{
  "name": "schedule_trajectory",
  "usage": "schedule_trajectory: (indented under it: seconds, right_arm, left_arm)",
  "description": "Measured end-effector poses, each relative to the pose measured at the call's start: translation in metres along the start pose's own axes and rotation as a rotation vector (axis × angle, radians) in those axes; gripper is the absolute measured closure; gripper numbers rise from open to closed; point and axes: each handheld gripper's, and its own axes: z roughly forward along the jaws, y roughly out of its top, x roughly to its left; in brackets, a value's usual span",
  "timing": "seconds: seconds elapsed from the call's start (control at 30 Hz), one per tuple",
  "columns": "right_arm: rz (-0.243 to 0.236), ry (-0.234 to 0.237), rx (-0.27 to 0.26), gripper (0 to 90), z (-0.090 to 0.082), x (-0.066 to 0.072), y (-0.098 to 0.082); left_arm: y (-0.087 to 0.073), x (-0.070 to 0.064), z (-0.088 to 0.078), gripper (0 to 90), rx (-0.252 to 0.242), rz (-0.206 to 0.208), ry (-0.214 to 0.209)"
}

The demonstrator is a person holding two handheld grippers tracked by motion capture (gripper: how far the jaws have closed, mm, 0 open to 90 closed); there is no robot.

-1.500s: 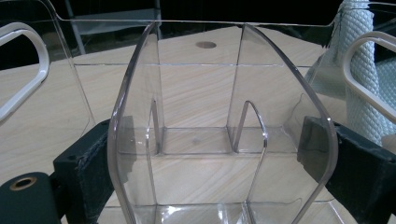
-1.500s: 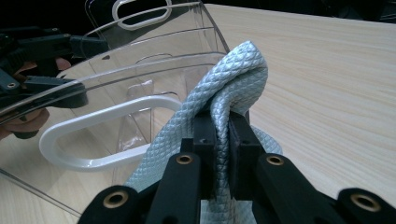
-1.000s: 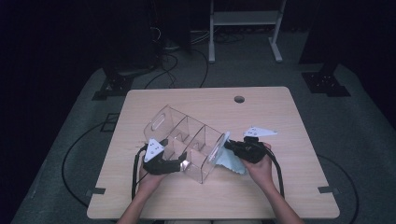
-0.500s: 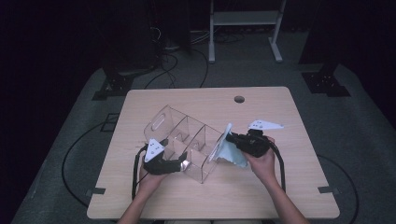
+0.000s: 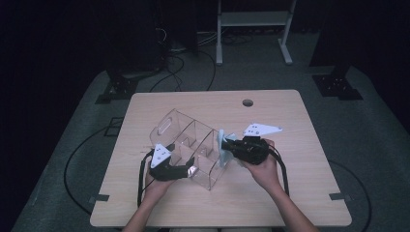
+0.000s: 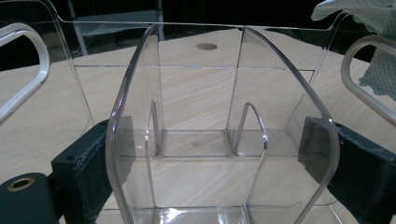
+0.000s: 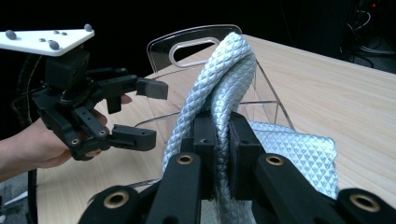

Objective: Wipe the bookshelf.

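1 cloth (image 7: 219, 93) pinched by right hand-held gripper (image 7: 219, 154); 1 clear organizer (image 5: 193, 145).

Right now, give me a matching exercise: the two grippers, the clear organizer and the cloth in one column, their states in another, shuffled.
1. left gripper
2. right gripper
3. clear organizer
4. cloth

a. stands on the table, divided into compartments
b. pinched, folded over
c. jaws either side of the organizer's end
d. shut on the cloth

Pairs: 1-c, 2-d, 3-a, 4-b

There is 1 clear box (image 5: 193, 145) with 2 handles, 1 blue cloth (image 5: 223, 147), 2 grippers, and 1 table (image 5: 290, 203).
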Motion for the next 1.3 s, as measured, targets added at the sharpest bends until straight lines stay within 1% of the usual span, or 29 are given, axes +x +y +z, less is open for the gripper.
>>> schedule_trajectory:
  seconds: [0.07,0.13,0.17,0.23,0.27,0.3,0.33,0.4,0.43,0.47,0.5,0.53,0.6,0.67,0.7,0.73,0.77,0.8,0.87,0.97,1.0,1.03,1.07,1.13,1.23,1.3]
  right_arm:
    - [0.018,0.011,0.0,83.2,0.0,0.001,0.0]
    - [0.014,0.029,0.004,83.3,0.0,0.007,-0.002]
    - [0.014,0.029,0.004,83.3,0.0,0.007,-0.002]
    - [-0.012,0.06,0.011,83.2,0.0,0.018,-0.005]
    - [-0.04,0.094,0.022,83.2,0.002,0.031,-0.008]
    - [-0.04,0.094,0.022,83.2,0.002,0.031,-0.008]
    - [-0.077,0.088,0.027,83.2,0.002,0.038,-0.009]
    - [-0.079,0.083,0.025,83.2,0.002,0.037,-0.008]
    - [-0.062,0.063,0.02,83.3,0.001,0.03,-0.006]
    - [-0.048,0.056,0.02,83.3,0.0,0.026,-0.006]
    - [-0.032,0.061,0.017,83.3,0.0,0.024,-0.007]
    - [-0.033,0.063,0.019,83.4,0.0,0.026,-0.008]
    - [-0.045,0.08,0.028,83.3,0.0,0.033,-0.01]
    - [-0.073,0.104,0.038,83.3,0.002,0.044,-0.013]
    - [-0.094,0.102,0.042,83.4,0.003,0.049,-0.014]
    - [-0.12,0.085,0.042,83.4,0.002,0.052,-0.015]
    - [-0.12,0.085,0.042,83.4,0.002,0.052,-0.015]
    - [-0.113,0.071,0.032,83.5,0.002,0.05,-0.014]
    - [-0.082,0.076,0.028,83.6,0.001,0.045,-0.015]
    - [-0.082,0.081,0.027,83.6,0.001,0.049,-0.018]
    - [-0.111,0.077,0.028,83.6,0.0,0.055,-0.02]
    - [-0.111,0.077,0.028,83.6,0.0,0.055,-0.02]
    - [-0.12,0.066,0.028,83.6,-0.001,0.056,-0.02]
    - [-0.088,0.075,0.019,83.9,-0.002,0.051,-0.022]
    - [-0.083,0.074,0.017,84.0,-0.004,0.049,-0.023]
    - [-0.095,0.054,0.021,84.2,-0.006,0.05,-0.022]
  left_arm:
    - [0.0,0.0,0.0,6.8,-0.003,-0.003,0.004]
    - [0.0,0.0,0.0,6.8,-0.002,-0.001,0.004]
    - [0.0,0.0,0.0,6.8,-0.002,-0.001,0.004]
    - [0.0,0.0,0.001,6.8,-0.003,-0.002,0.007]
    - [0.0,0.0,0.001,6.8,-0.002,-0.003,0.009]
    - [0.0,0.0,0.001,6.9,-0.002,-0.003,0.009]
    - [0.0,0.0,0.001,6.9,-0.001,-0.003,0.009]
    - [0.0,0.0,0.001,6.9,-0.001,-0.003,0.009]
    - [0.0,-0.001,0.001,6.9,-0.001,-0.003,0.008]
    - [0.0,-0.001,0.001,6.9,-0.001,-0.001,0.008]
    - [0.0,0.0,0.002,6.9,-0.002,-0.003,0.008]
    - [0.0,-0.001,0.002,6.9,-0.002,-0.004,0.009]
    - [0.0,-0.001,0.002,6.9,-0.002,-0.006,0.013]
    - [0.001,-0.001,0.003,6.9,-0.001,-0.007,0.016]
    - [0.001,-0.001,0.003,6.9,-0.001,-0.007,0.018]
    - [0.001,-0.001,0.003,6.9,0.004,-0.006,0.019]
    - [0.001,-0.001,0.003,6.9,0.004,-0.006,0.019]
    - [0.001,-0.002,0.004,7.0,0.005,-0.007,0.026]
    - [0.002,-0.002,0.004,6.9,0.006,-0.009,0.032]
    - [0.002,-0.002,0.005,6.8,0.004,-0.009,0.031]
    - [0.002,-0.003,0.005,6.9,0.003,-0.014,0.036]
    - [0.002,-0.003,0.005,6.9,0.003,-0.014,0.036]
    - [0.002,-0.003,0.006,6.9,0.006,-0.015,0.039]
    - [0.003,-0.006,0.007,6.9,0.008,-0.014,0.048]
    - [0.003,-0.006,0.008,6.3,0.004,-0.016,0.037]
    - [0.002,-0.008,0.008,5.9,0.001,-0.011,0.024]
